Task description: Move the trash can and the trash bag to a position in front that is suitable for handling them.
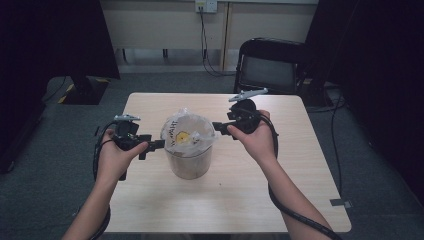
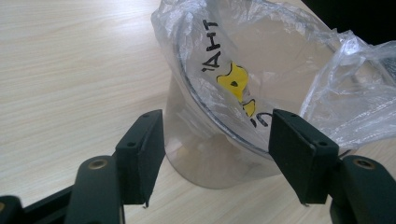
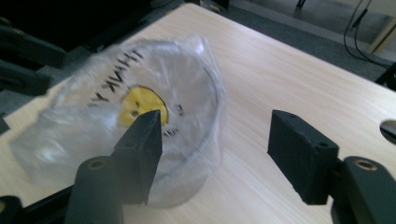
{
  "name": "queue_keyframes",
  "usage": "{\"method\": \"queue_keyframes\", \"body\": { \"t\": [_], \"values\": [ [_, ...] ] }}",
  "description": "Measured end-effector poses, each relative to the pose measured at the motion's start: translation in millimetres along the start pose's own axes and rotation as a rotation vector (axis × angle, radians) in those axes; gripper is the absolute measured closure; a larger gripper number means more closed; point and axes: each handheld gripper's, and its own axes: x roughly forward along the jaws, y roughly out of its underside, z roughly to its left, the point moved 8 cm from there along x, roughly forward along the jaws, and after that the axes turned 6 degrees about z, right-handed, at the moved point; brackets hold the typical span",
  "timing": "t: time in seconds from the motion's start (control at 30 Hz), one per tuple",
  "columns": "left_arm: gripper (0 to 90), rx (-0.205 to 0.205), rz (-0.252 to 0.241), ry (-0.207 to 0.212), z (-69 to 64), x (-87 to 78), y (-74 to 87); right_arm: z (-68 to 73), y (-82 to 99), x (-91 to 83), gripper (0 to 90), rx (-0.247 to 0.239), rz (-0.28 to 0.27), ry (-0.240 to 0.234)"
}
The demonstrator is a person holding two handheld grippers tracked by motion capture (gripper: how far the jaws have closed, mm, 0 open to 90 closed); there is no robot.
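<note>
Grey carpet surrounds one pale wooden table; one clear container lined with one plastic bag stands near its middle, between two grippers; left gripper and right gripper both have their jaws parted, grasping nothing; the left gripper view shows bag film draped outside the rim; high view adds one chair.
</note>
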Motion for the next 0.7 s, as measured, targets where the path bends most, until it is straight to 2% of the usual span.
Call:
{"method": "queue_keyframes", "body": {
  "t": [0.07, 0.13, 0.23, 0.33, 0.4, 0.47, 0.53, 0.6, 0.7],
  "values": [
    [35.3, -0.005, -0.005, 0.006, -0.2, 1.0, -1.1, 7.1, -8.4, 5.0, 28.6, 0.021, 0.011, -0.052],
    [35.3, 0.001, -0.003, 0.015, 0.4, 1.6, -1.3, 15.9, -15.0, 15.8, 30.0, 0.018, 0.038, -0.106],
    [35.4, -0.001, -0.008, 0.028, 3.0, 1.8, -1.2, 27.3, -23.2, 36.7, 31.8, 0.008, 0.067, -0.135],
    [35.6, -0.016, -0.017, 0.032, 9.1, 1.5, -1.7, 39.5, -26.8, 57.1, 33.3, 0.033, 0.123, -0.200],
    [35.7, -0.019, -0.019, 0.030, 12.3, 1.2, -1.4, 45.4, -29.2, 66.9, 33.3, 0.039, 0.141, -0.210],
    [35.6, -0.025, -0.023, 0.034, 13.5, 1.3, -0.1, 51.2, -27.7, 73.9, 35.5, 0.042, 0.185, -0.214],
    [35.7, -0.024, -0.019, 0.033, 14.7, 1.3, 2.4, 56.7, -23.3, 78.6, 37.7, 0.000, 0.220, -0.208],
    [35.7, -0.028, -0.025, 0.035, 14.9, 0.9, 3.9, 62.2, -17.0, 77.3, 43.6, -0.022, 0.249, -0.222],
    [36.0, -0.024, -0.018, 0.030, 14.6, 1.3, 6.1, 66.9, -8.7, 66.6, 53.3, -0.040, 0.261, -0.240]
  ]
}}
